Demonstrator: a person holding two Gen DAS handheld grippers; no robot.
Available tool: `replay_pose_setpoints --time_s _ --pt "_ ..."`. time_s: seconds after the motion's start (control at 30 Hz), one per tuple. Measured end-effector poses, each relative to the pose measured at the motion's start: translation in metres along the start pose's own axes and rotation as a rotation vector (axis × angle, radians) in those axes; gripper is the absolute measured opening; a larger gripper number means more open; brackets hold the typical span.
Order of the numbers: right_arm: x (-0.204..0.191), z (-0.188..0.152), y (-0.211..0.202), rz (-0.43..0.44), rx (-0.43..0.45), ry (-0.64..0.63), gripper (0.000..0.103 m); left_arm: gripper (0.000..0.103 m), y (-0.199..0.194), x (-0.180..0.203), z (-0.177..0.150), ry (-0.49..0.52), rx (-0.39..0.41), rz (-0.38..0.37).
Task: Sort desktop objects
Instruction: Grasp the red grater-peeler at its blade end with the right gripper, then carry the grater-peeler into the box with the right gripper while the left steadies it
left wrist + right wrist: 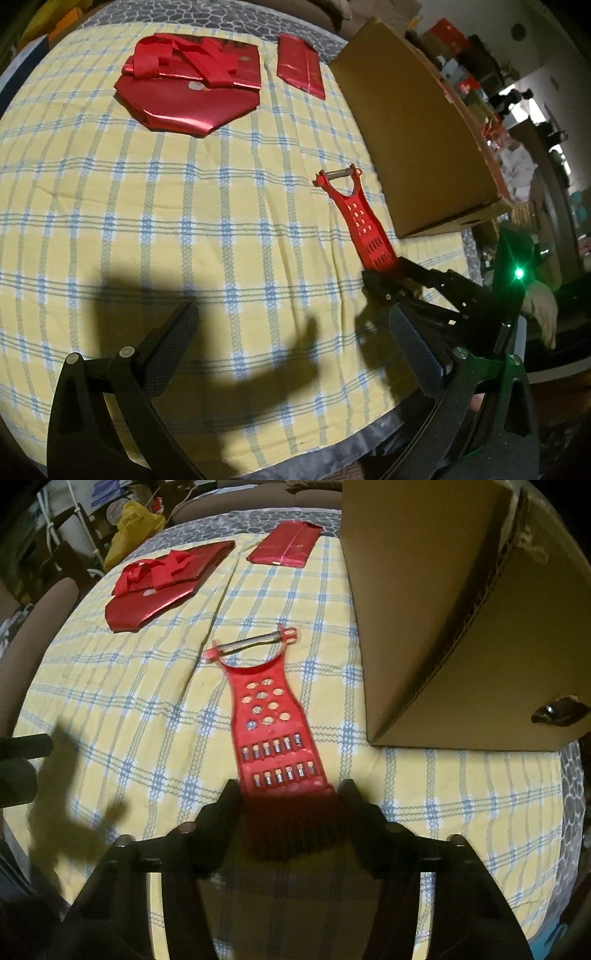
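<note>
- Right beside the big cardboard box (461,627), a red grater-peeler (273,723) is lying flat on the counter (147,206), which has a yellow and blue checked cloth over it.
- Its blade end points away from the cameras and runs roughly along the box's long side, near it but not touching.
- The right gripper (288,794) is down over the grater's near end. From its own camera, the fingers (229,801) sit one on each edge of that end, right up against the plastic, so it looks like they're clamped on it.
- The left camera shows the same thing from the side: the grater's end tucked between the black tips of the right gripper (384,280).
- The left gripper (291,325) hangs over bare cloth, off to the side of the grater away from the box. Its fingers (177,332) are spread wide with nothing between them.
- Further from the box than the grater, toward the far edge, there's a flattened red gift bag (188,81) with ribbon handles folded across it.
- Between that bag and the box's far corner lies a red envelope (301,66), also flat.
- Gripper shadows fall across the near part of the cloth.
- A gloved hand (539,314) shows behind the right gripper, by a green light.
</note>
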State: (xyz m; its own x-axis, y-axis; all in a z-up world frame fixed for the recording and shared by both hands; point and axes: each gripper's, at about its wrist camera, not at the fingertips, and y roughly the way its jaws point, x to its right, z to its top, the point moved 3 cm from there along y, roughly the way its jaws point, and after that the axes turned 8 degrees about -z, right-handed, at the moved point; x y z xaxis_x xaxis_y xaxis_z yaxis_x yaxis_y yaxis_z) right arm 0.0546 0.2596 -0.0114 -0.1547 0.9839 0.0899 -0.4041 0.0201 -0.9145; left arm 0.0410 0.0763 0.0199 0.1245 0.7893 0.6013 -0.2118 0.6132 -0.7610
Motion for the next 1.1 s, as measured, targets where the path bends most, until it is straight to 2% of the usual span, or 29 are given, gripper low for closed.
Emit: replay_pose_setpoints --time_s 0.13,0.27,0.4,0.47,0.6,0.7,0.87,0.93,1.07,1.1 --pt "-0.004 -0.002 -0.005 0.038 -0.003 0.009 0.053 0.103 0.002 -0.001 0.000 -0.022 -0.002 -0.026" --pt "-0.009 -0.004 -0.013 0.131 -0.022 0.047 0.053 0.103 0.002 -0.007 0.002 -0.091 0.012 -0.120" --pt "-0.017 -0.009 -0.020 0.260 -0.057 0.121 0.053 0.103 0.007 -0.012 0.004 -0.169 0.038 -0.220" --pt "-0.023 -0.011 -0.023 0.291 -0.062 0.134 0.053 0.103 0.011 -0.014 0.005 -0.203 0.054 -0.262" --pt "-0.038 -0.014 -0.031 0.309 -0.063 0.102 0.053 0.099 0.019 -0.021 0.006 -0.251 0.071 -0.285" --pt "-0.046 -0.016 -0.034 0.322 -0.064 0.087 0.053 0.087 0.026 -0.024 0.005 -0.265 0.064 -0.299" --pt "-0.059 -0.016 -0.040 0.334 -0.056 0.052 0.053 0.057 0.031 -0.023 0.006 -0.249 0.064 -0.322" --pt "-0.063 -0.014 -0.045 0.333 -0.048 0.036 0.053 0.049 0.031 -0.021 0.007 -0.238 0.062 -0.327" --pt "-0.063 -0.007 -0.057 0.336 -0.016 0.026 0.053 0.037 0.023 -0.013 0.012 -0.218 0.069 -0.330" --pt "-0.063 -0.005 -0.060 0.338 -0.010 0.027 0.053 0.037 0.021 -0.011 0.013 -0.213 0.072 -0.331"
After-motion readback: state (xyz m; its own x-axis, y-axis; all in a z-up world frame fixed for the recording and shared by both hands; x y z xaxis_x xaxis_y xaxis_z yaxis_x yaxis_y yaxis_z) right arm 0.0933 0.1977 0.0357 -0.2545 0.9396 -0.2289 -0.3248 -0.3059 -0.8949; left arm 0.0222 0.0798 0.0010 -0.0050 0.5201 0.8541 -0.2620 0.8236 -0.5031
